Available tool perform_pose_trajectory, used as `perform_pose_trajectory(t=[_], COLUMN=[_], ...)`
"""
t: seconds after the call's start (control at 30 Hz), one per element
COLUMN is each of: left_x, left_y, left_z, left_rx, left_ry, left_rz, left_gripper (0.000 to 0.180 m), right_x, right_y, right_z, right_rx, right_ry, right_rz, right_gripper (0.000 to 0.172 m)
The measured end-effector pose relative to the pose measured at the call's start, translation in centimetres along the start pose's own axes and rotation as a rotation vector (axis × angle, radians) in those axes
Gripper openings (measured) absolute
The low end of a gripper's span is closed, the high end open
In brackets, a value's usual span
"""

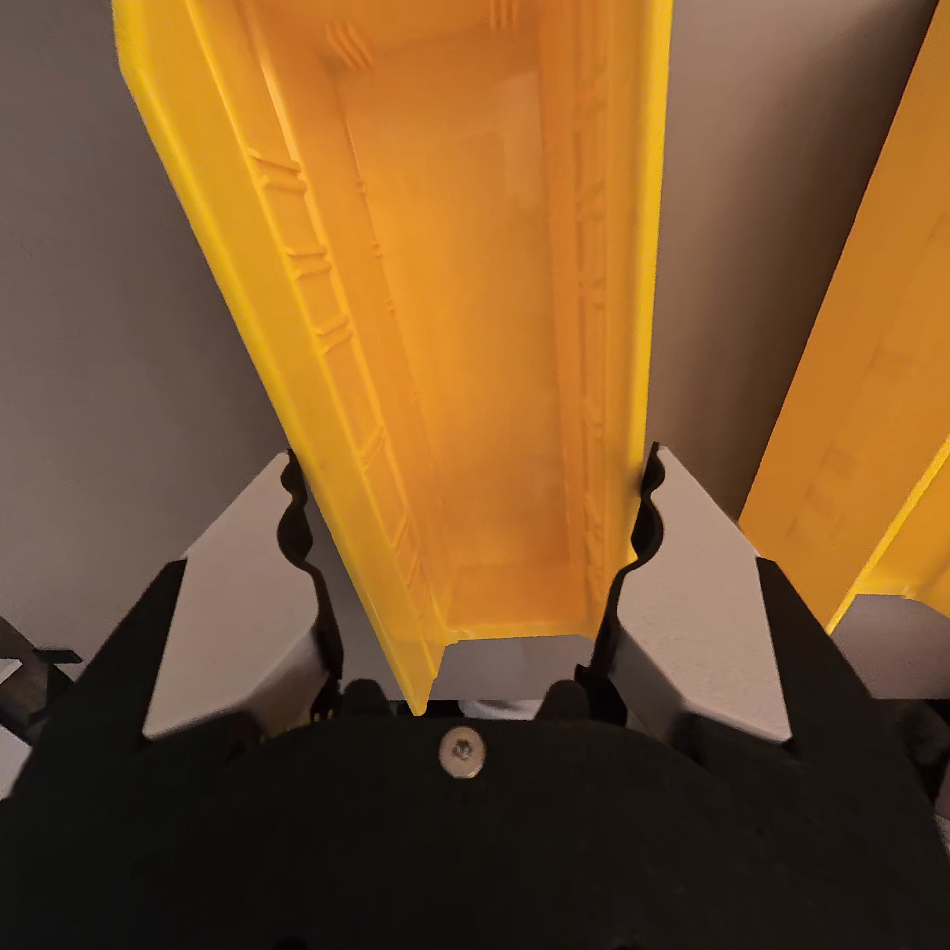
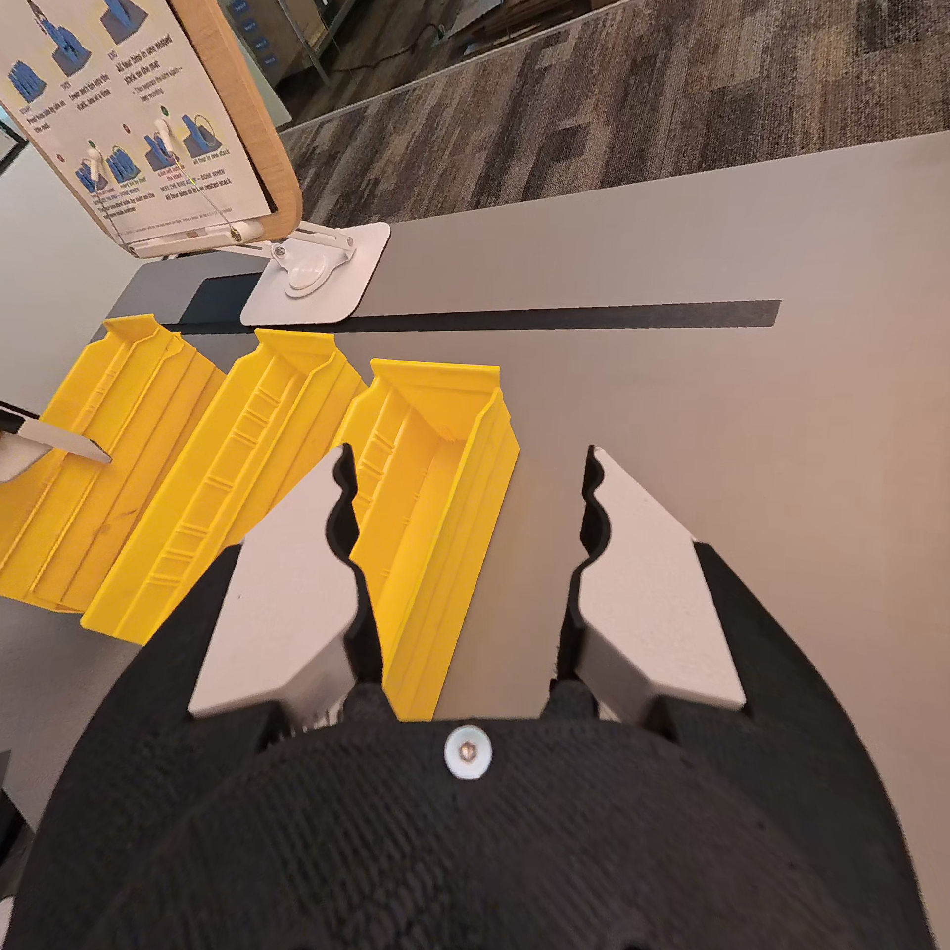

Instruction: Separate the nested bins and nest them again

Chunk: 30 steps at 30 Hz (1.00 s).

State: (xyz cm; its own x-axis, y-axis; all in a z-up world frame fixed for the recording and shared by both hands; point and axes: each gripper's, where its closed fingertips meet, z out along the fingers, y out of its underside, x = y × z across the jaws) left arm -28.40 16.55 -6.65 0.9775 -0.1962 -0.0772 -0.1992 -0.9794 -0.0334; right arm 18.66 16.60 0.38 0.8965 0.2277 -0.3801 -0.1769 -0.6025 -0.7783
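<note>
In the left wrist view a long yellow bin (image 1: 462,308) runs away from me between my left gripper's (image 1: 470,462) pads. Both black pads touch its side rims, so the gripper is shut on it. In the right wrist view this is the leftmost bin (image 2: 103,514), and one white finger (image 2: 67,442) of the left gripper rests at its rim. A middle yellow bin (image 2: 231,488) and a rightmost yellow bin (image 2: 437,488) lie side by side on the grey table (image 2: 719,411). My right gripper (image 2: 468,452) is open and empty above the rightmost bin's right edge.
A neighbouring yellow bin (image 1: 848,411) lies just to the right of the held one. An instruction sheet on a wooden stand (image 2: 154,128) with a white base (image 2: 318,277) stands at the table's far left. A black strip (image 2: 565,316) crosses the table. Carpet (image 2: 617,103) lies beyond.
</note>
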Motion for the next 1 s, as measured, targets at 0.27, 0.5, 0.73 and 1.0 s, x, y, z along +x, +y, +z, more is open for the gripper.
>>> perform_pose_trajectory(t=[0.27, 0.5, 0.73, 1.0], left_x=[-0.04, 0.00, -0.15, -0.04], left_y=[0.02, 0.15, 0.77, 0.75], left_z=[-0.21, -0.20, 0.55, 0.22], left_rx=[-0.006, -0.017, -0.063, -0.065], left_ry=[-0.009, -0.011, -0.092, -0.041], left_rz=[0.006, 0.011, 0.065, 0.048], left_gripper=[0.117, 0.118, 0.131, 0.129], right_x=[0.32, 0.28, 0.56, 0.38], right_y=[0.17, 0.35, 0.30, 0.43], right_z=[0.05, 0.22, 0.11, 0.27], right_rx=[-0.006, -0.017, -0.012, -0.021], right_ry=[0.000, 0.002, 0.002, -0.001], right_rz=[0.010, 0.006, 0.017, 0.011], right_gripper=[0.088, 0.088, 0.088, 0.088])
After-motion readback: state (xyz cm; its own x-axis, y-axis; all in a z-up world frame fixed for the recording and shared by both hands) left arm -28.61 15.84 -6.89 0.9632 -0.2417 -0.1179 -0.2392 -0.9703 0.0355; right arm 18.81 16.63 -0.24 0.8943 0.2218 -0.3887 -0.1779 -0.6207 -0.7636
